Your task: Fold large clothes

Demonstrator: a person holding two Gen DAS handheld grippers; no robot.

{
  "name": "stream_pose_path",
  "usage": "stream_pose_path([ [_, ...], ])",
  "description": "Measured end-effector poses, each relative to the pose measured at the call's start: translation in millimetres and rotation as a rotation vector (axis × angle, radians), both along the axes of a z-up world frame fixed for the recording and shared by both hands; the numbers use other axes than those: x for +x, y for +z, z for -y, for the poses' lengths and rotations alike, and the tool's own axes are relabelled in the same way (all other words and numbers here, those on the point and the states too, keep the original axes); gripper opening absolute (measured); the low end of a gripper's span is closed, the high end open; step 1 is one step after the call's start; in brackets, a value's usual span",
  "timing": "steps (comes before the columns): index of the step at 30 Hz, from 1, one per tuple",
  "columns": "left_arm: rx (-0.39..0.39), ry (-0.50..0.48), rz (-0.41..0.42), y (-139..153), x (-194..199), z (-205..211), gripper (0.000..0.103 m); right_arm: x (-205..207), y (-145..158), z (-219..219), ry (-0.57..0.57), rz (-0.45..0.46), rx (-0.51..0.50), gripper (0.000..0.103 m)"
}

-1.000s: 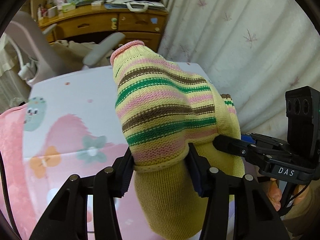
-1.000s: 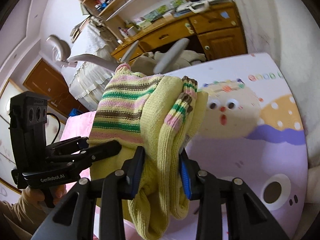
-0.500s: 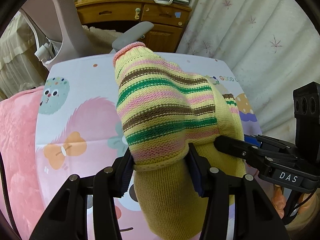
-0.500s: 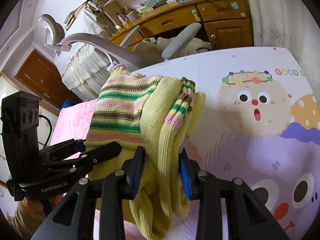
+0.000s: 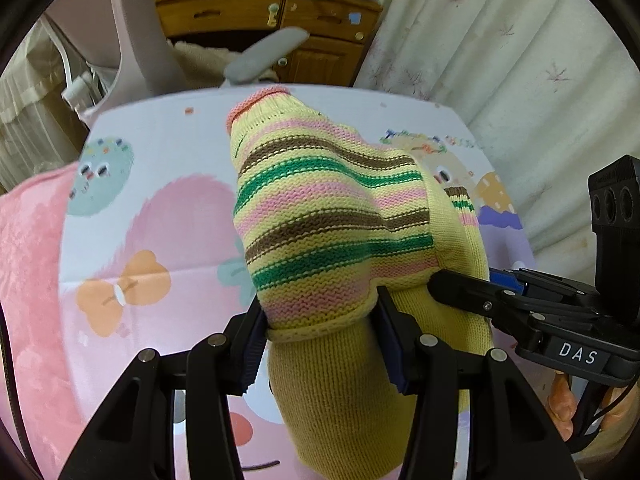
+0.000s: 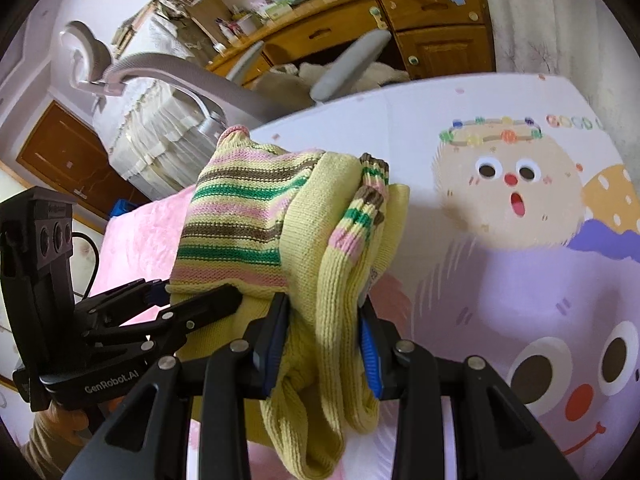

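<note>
Both hands have sunk toward the cartoon-printed mat (image 5: 152, 168). From the left wrist, the left hand-held gripper (image 5: 320, 332) clamps the striped sweater (image 5: 332, 216), bunched in the air for carrying. From the right wrist, the right hand-held gripper (image 6: 322, 340) pinches its sleeves (image 6: 352, 248), keeping the bundle together above the mat's near edge.

Background: a wooden desk (image 6: 400, 20) with drawers and cupboard doors stands against the far wall, its top crowded with papers, beside a pale patterned curtain (image 5: 500, 40). A grey office chair (image 6: 192, 80) stands before it, and a brown wooden door (image 6: 60, 152) lies at left.
</note>
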State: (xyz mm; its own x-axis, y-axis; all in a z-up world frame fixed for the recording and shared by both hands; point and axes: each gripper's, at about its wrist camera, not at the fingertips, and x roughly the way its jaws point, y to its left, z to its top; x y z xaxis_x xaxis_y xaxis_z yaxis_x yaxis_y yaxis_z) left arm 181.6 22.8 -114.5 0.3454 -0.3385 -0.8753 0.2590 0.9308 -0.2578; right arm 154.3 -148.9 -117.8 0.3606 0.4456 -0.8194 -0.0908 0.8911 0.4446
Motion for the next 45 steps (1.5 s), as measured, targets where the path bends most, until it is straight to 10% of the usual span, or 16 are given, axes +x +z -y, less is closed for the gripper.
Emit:
stream_pose_path([
  [10, -0.017, 0.031, -0.003, -29.2, 3.9, -1.4, 0.058, 1.7, -25.5, -7.8, -0.001, -0.003, -0.078, 0.034],
  [21, 0.07, 0.127, -0.021, -36.0, 4.5, -12.4, 0.103, -6.2, -10.6, -17.3, 0.019, 0.042, -0.217, 0.042],
  [45, 0.189, 0.126, 0.122, 66.1, -96.4, -2.3, 0.102, -85.7, 80.5, -12.7, -0.071, 0.168, -0.318, 0.042],
])
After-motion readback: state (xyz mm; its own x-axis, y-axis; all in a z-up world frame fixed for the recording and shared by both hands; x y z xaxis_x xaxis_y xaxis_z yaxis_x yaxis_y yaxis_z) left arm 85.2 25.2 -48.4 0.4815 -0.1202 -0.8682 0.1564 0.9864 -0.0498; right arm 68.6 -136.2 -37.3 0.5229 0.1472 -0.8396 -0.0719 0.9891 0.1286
